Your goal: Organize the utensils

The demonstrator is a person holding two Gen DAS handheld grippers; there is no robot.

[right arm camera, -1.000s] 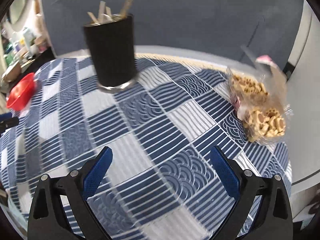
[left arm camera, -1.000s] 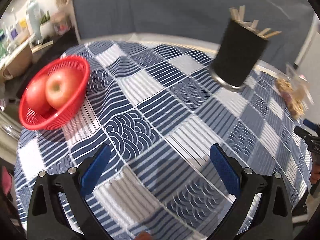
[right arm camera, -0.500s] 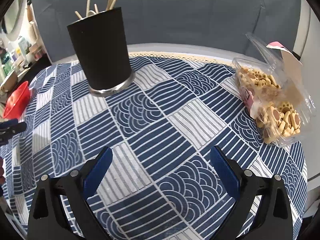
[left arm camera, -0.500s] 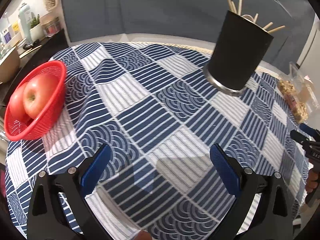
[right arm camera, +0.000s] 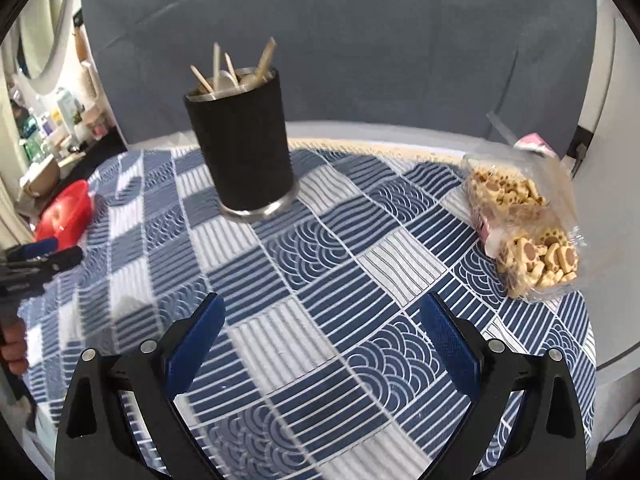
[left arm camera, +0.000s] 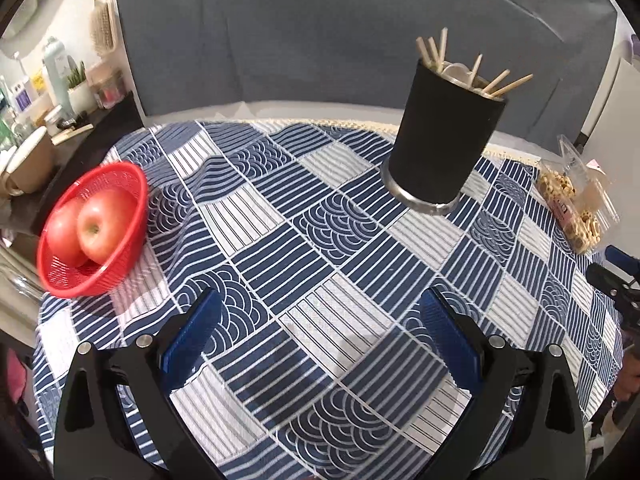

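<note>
Blue-checked cloth covered the round worktop [left arm camera: 256, 208], and both my claws hung released above it.

My left claw [left arm camera: 320, 332] and right claw [right arm camera: 322, 332] each stood spread wide, holding nothing. From the left claw the black utensil cup [left arm camera: 444, 140] stood upright at about one o'clock, well apart; from the right claw it stood at about eleven o'clock, nearer. Chopsticks [right arm camera: 218, 66] poked upward from its rim, their long axes roughly vertical. I judged the right claw better placed to reach them. A red basket of apples [left arm camera: 92, 232] sat at ten o'clock of my left claw, a cookie pack [right arm camera: 520, 220] at two o'clock of my right.
</note>
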